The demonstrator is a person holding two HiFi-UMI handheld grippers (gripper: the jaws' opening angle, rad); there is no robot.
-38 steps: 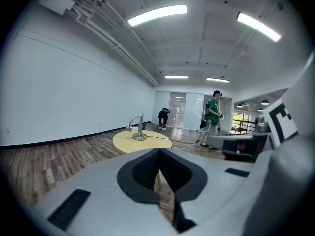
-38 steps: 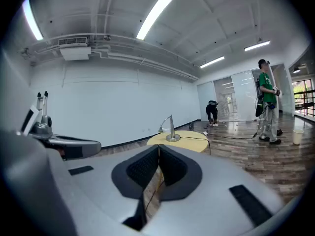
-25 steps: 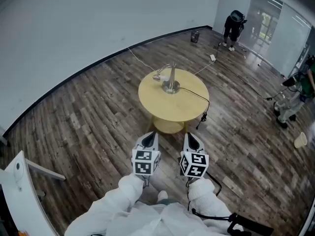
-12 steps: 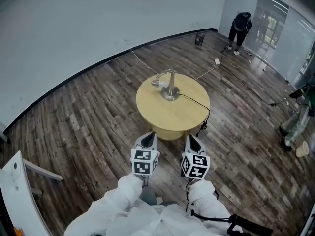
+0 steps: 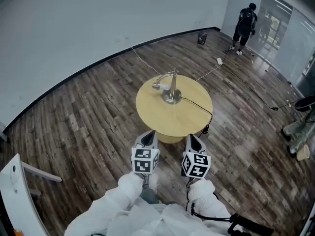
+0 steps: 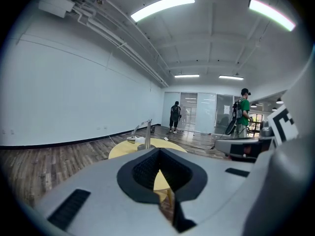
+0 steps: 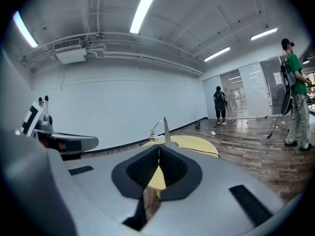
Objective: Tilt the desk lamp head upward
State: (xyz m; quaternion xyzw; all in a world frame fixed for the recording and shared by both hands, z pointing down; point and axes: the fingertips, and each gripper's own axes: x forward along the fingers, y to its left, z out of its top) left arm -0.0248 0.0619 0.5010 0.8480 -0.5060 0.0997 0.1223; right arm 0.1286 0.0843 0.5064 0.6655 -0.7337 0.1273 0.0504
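A silver desk lamp (image 5: 170,88) stands on a round yellow table (image 5: 162,117), its head (image 5: 157,85) bent down to the left and its black cord trailing off the right edge. The lamp (image 6: 144,136) also shows ahead in the left gripper view, and the lamp (image 7: 164,130) in the right gripper view. My left gripper (image 5: 148,135) and right gripper (image 5: 193,138) are held side by side short of the table's near edge, both shut and empty, well apart from the lamp.
Dark wood floor surrounds the table. A person in black (image 5: 245,22) stands far back right near glass doors. A person in green (image 7: 296,97) stands at the right. Cables (image 5: 216,69) run over the floor behind the table. A white object (image 5: 15,181) stands at the near left.
The table and lamp have drawn slightly nearer and more central as I step forward. Both grippers keep the same pose, shut. The person in black has shifted farther right.
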